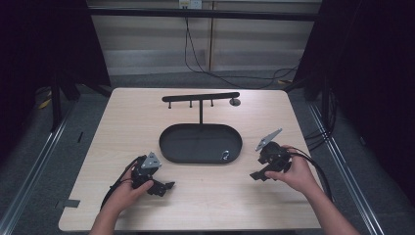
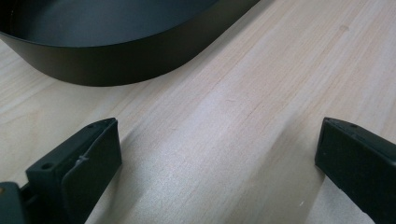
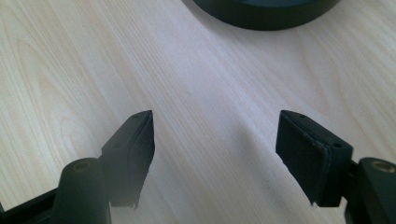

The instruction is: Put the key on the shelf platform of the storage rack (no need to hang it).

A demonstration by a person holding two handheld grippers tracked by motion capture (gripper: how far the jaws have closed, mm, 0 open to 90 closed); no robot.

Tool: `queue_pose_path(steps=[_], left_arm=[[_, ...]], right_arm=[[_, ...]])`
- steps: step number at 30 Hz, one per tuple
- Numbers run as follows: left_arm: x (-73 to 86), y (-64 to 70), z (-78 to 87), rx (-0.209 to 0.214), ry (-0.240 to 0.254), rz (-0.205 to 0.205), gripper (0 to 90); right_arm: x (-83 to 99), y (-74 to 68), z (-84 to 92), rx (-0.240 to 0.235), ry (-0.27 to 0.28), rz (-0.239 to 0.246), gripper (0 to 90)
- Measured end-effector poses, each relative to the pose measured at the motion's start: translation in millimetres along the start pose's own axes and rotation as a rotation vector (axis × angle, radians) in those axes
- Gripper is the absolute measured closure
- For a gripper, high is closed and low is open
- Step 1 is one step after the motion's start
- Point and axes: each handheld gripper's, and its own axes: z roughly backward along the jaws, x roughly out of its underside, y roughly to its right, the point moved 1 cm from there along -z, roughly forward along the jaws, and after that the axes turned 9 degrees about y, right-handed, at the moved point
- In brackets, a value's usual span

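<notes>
A black oval tray (image 1: 193, 143) lies in the middle of the wooden table. A small shiny metal piece (image 1: 225, 155) rests near its right end. Behind it rises a black T-shaped rack (image 1: 200, 98) with short pegs under its bar. My left gripper (image 1: 165, 186) sits low over the table in front of the tray's left end, jaws wide open and empty. The left gripper view has the left gripper (image 2: 218, 129) over bare wood, with the tray wall (image 2: 121, 65) beyond it. My right gripper (image 1: 258, 175) is by the tray's right end. The right gripper (image 3: 215, 116) is also open and empty, with the tray (image 3: 266, 11) ahead.
A small grey round object (image 1: 235, 102) lies by the rack's right end. The table's front edge (image 1: 195, 228) is close below both hands. Black cables trail from each gripper toward the person. Dark curtains and metal rails flank the table.
</notes>
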Motion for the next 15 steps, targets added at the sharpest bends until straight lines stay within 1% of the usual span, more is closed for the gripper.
queue_pose_path(steps=[6,13,15], left_arm=[[0.0,0.0,0.0,0.0,0.001,0.001,0.1],[0.0,0.0,0.0,0.0,0.0,0.0,0.1],[0.0,0.0,0.0,0.0,0.0,0.0,0.1]], right_arm=[[9.2,3.0,-0.6,-0.001,0.004,-0.008,28.3],[19.8,3.6,-3.5,-0.001,0.004,-0.015,28.2],[23.4,3.4,-4.7,-0.005,0.006,-0.024,28.2]])
